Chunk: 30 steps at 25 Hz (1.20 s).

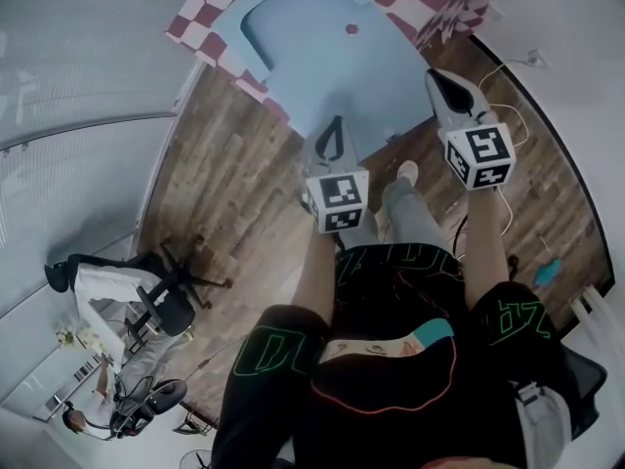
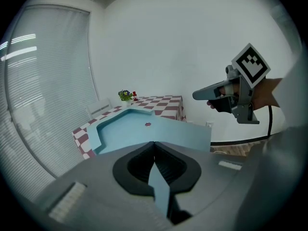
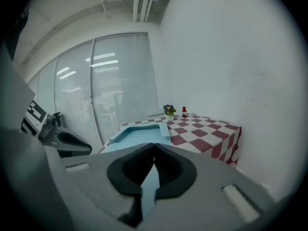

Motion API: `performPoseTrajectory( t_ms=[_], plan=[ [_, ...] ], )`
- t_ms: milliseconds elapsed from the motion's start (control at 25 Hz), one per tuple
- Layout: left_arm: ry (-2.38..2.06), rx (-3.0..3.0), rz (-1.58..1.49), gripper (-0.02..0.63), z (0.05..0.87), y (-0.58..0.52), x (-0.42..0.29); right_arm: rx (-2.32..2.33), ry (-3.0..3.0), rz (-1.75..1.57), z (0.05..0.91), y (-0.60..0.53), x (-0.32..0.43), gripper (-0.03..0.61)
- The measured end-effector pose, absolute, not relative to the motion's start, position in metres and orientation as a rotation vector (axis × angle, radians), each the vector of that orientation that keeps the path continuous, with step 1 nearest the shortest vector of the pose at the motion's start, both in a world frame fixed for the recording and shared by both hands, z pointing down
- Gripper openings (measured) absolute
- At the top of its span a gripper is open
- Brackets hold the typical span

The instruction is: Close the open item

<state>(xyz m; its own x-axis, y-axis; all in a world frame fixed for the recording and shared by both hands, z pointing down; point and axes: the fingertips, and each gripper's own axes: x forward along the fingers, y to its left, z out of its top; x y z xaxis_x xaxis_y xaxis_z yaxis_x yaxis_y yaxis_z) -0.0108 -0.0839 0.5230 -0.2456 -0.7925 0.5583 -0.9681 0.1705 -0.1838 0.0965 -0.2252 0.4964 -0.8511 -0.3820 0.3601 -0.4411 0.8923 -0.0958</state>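
Two closed grippers [image 1: 337,123] [image 1: 436,76] near panel [image 1: 322,66] edge.

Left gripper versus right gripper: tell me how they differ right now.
In the head view the right gripper reaches farther toward the checkered table than the left gripper, which sits nearer the person's body. The left gripper shows against the blue item's near end; the right gripper sits at its right edge. Their marker cubes carry different patterns. Shared: both have jaws shut on nothing and point toward the blue item.
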Motion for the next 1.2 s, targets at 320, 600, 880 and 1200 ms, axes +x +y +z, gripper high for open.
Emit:
performPoseTrajectory(
  t_ms=[320,600,880,1200],
  plan=[
    [-2.1,1.595,0.795,0.009,0.531,-0.079,0.008,0.314,-2.673,0.052,0.507,-0.214,0.086,0.003],
    [-2.015,1.572,0.82,0.017,0.559,-0.062,0.017,0.123,-2.538,-0.095,0.543,-0.197,0.087,0.003],
    [-1.883,1.642,0.962,0.099,0.584,-0.059,0.042,-0.004,-2.406,-0.32,0.568,-0.177,0.097,0.005],
    [-1.755,1.757,1.25,0.19,0.59,-0.059,0.058,-0.147,-2.286,-0.463,0.59,-0.154,0.105,0.109]
  ],
)
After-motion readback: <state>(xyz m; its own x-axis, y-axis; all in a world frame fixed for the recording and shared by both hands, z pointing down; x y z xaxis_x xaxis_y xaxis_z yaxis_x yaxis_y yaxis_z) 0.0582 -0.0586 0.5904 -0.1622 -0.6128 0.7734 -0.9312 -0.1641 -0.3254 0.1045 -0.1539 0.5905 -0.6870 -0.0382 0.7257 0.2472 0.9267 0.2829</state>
